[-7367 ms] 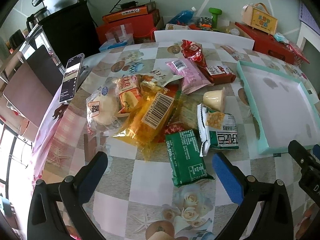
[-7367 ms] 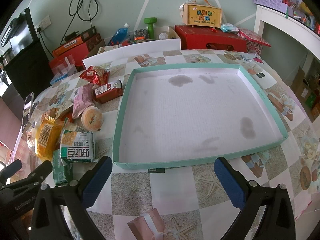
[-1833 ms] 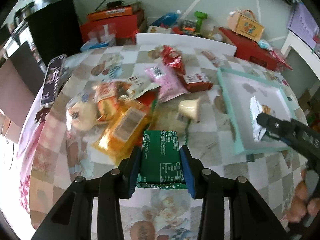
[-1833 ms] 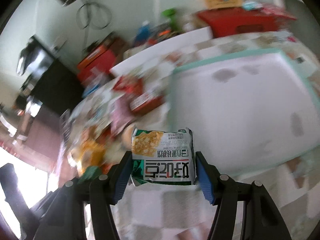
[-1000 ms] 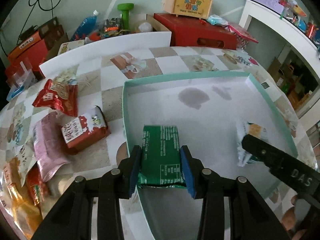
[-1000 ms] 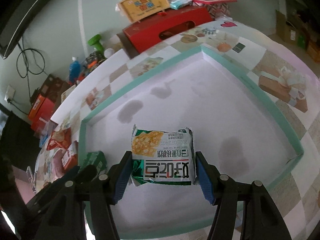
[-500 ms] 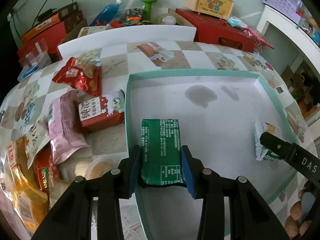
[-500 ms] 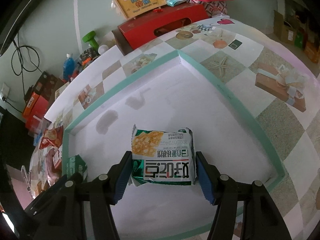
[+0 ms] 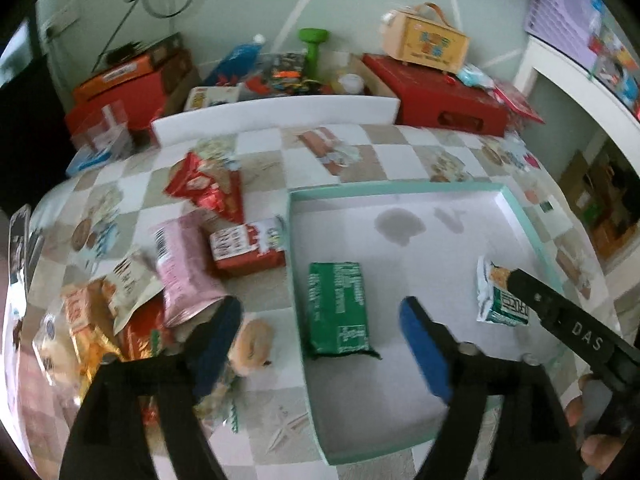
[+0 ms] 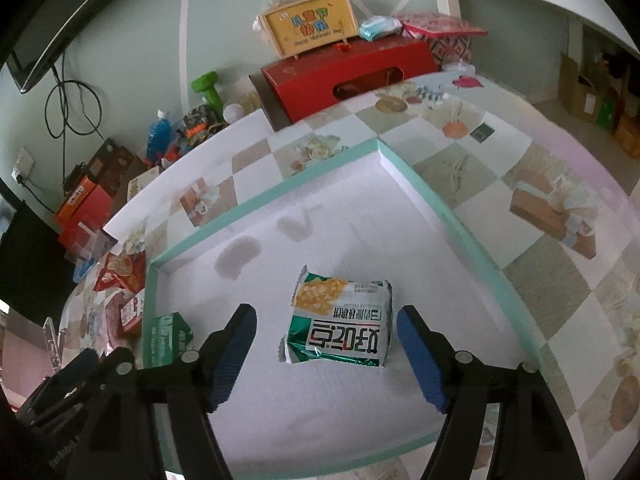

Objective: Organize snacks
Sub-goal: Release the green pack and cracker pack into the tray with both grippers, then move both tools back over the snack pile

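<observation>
Left gripper [image 9: 320, 344] jaws opening, green packet [image 9: 338, 308] lying loose between them, inside teal tray [image 9: 392, 190]

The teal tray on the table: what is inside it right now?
Two snacks lie in the teal tray: a green packet near its left wall and a white cracker packet further right, apart. Grey stains mark the floor. The near corners are covered by the grippers.

Soft daylight, motion blur, fisheye warp
</observation>
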A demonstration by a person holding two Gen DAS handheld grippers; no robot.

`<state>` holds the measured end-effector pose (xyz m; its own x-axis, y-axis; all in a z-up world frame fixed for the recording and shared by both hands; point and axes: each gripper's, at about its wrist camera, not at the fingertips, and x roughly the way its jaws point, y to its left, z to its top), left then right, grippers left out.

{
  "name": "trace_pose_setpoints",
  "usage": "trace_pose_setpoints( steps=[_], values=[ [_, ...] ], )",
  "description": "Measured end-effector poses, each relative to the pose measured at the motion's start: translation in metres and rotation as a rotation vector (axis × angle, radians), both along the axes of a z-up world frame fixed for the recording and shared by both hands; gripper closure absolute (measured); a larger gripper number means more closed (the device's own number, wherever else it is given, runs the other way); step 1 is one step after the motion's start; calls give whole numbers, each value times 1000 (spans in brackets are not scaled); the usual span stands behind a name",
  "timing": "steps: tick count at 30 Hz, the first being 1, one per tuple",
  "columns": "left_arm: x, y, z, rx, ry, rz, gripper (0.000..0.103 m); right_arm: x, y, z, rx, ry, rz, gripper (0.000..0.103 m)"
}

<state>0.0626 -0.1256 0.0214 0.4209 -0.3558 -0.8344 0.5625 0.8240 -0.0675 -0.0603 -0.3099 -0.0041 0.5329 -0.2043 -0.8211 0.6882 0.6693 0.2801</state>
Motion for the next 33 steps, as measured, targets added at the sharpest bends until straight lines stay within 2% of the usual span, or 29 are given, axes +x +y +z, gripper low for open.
trace_pose_setpoints(
  steps=[1, 2, 4, 5, 14, 21, 24, 27, 33],
  values=[
    [1, 5, 0, 0, -8, 25, 6, 0, 1, 1, -4, 1, 4, 24],
    [2, 8, -1, 2, -16, 39, 3, 1, 3, 0, -7, 3, 9, 18],
    [2, 17, -3, 16, -36, 74, 3, 3, 5, -1, -4, 7, 21, 2],
    [3, 21, -3, 19, -42, 88, 2, 4, 7, -2, -3, 5, 26, 0],
    [8, 57, 5, -11, -51, 166, 0, 12, 22, 2, -24, -6, 63, 0],
    [13, 89, 18, 42, -59, 199, 0, 19, 39, 16, -34, -72, 110, 0],
    [19, 110, 24, 52, -55, 237, 0, 24, 52, 23, -39, -101, 137, 0],
    [27, 138, 29, 27, -36, 305, 0, 30, 67, 27, -36, -123, 168, 0],
    [36, 186, 22, -22, 25, 431, 0, 50, 110, 29, -7, -142, 307, 0]
  ],
)
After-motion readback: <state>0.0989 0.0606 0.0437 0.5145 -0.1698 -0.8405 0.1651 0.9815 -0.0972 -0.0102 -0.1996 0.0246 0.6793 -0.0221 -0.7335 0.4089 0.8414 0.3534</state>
